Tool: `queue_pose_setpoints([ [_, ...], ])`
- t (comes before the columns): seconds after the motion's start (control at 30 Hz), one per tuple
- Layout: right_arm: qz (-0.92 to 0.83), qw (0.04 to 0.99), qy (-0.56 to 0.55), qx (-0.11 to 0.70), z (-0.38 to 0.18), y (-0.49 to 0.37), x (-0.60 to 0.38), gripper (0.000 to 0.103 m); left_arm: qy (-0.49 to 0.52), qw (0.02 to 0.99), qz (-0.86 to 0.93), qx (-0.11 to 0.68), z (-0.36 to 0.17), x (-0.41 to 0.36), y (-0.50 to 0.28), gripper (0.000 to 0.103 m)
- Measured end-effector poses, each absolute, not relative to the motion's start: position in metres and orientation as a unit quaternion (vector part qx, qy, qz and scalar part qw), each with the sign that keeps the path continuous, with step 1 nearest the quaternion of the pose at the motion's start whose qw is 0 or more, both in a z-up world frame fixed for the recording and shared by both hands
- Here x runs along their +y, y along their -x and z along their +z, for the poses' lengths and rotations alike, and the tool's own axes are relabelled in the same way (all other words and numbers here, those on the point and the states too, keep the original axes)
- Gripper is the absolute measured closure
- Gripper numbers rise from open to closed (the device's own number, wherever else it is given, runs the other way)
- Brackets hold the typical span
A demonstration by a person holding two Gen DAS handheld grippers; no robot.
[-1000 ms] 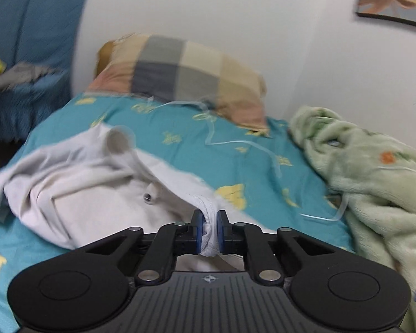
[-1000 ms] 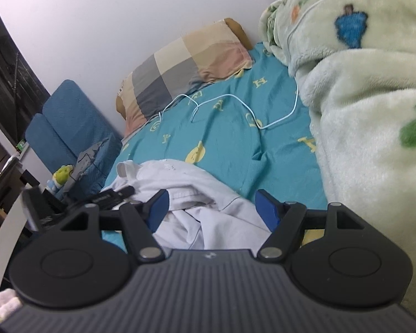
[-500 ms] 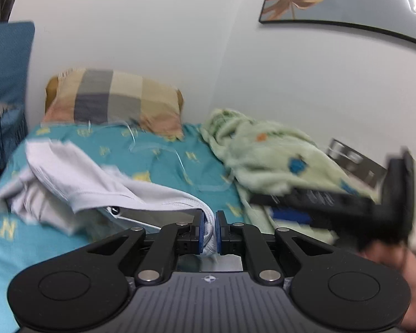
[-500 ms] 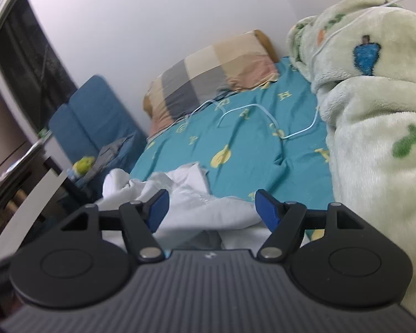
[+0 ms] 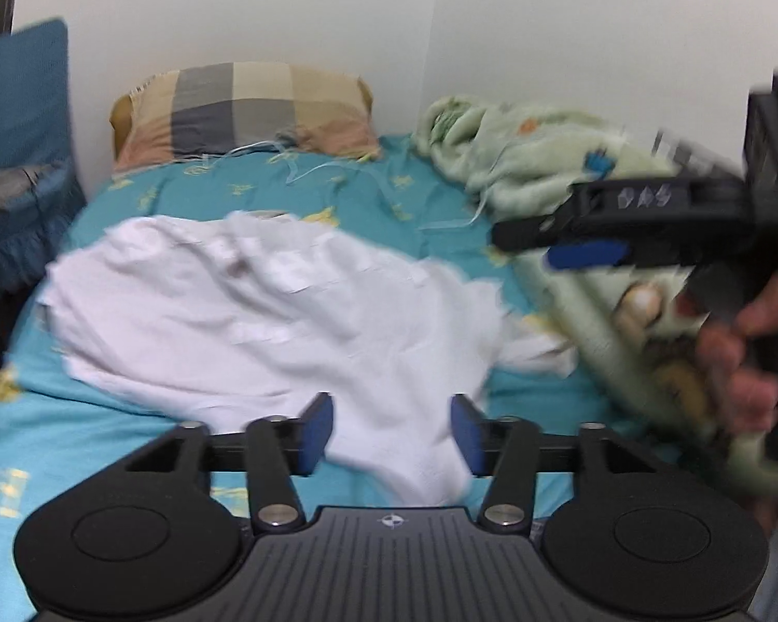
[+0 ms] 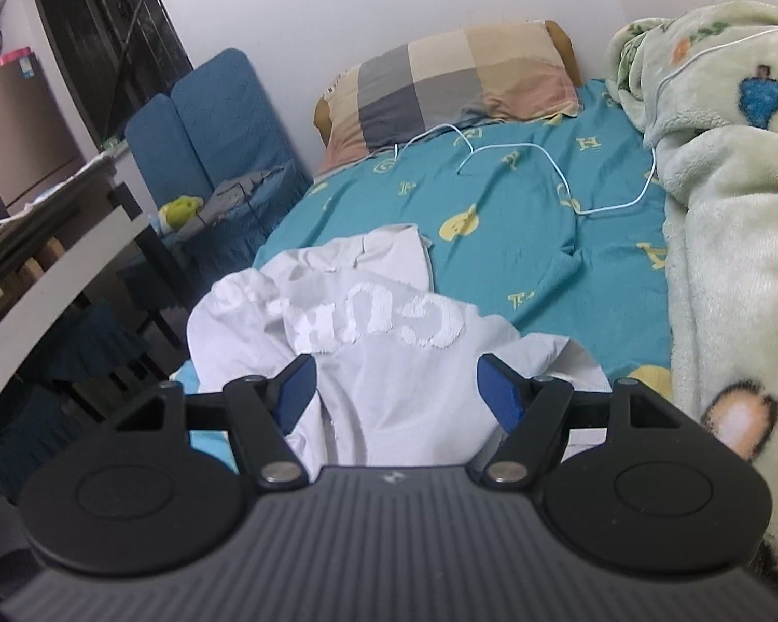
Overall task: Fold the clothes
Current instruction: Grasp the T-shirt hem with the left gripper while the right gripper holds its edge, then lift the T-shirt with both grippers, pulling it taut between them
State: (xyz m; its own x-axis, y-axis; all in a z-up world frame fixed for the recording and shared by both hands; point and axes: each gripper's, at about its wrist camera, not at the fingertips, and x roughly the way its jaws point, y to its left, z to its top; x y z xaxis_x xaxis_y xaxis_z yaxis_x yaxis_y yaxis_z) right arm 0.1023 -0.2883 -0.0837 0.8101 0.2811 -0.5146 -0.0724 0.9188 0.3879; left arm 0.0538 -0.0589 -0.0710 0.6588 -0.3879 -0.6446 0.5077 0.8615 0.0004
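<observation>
The white shirt (image 5: pixel 264 321) lies spread and rumpled on the bed (image 5: pixel 389 197). The left gripper (image 5: pixel 391 435) is opening, cloth loose between its jaws. The right gripper (image 6: pixel 397 389) hangs released over the shirt.

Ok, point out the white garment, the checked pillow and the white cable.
white garment (image 5: pixel 264 311), left wrist view, its middle.
checked pillow (image 6: pixel 456 78), right wrist view, its centre.
white cable (image 6: pixel 555 160), right wrist view, its loop.

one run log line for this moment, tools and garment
left tool: opening, nothing pinched | right tool: open, empty | white garment: spread on teal bed sheet
</observation>
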Motion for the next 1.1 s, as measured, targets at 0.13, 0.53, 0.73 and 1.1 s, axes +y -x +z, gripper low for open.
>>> queue_pose_setpoints([
  [0.13,0.109,0.932,-0.170,0.302,-0.085,-0.106,-0.280,0.031,-0.187,0.894,-0.200,0.354,-0.089,-0.054,-0.069,0.049],
  [0.53,0.201,0.892,-0.114,0.389,-0.116,-0.113,-0.226,0.031,-0.184,0.909,-0.111,0.357,-0.138,-0.050,-0.136,0.072],
  [0.73,0.225,0.882,-0.046,0.411,-0.139,-0.116,-0.191,0.033,-0.087,0.940,-0.105,0.312,-0.106,-0.032,-0.141,0.102],
  [1.1,0.199,0.895,0.012,0.399,-0.140,-0.109,-0.179,0.072,-0.012,0.960,-0.123,0.251,-0.059,-0.022,-0.126,0.102],
])
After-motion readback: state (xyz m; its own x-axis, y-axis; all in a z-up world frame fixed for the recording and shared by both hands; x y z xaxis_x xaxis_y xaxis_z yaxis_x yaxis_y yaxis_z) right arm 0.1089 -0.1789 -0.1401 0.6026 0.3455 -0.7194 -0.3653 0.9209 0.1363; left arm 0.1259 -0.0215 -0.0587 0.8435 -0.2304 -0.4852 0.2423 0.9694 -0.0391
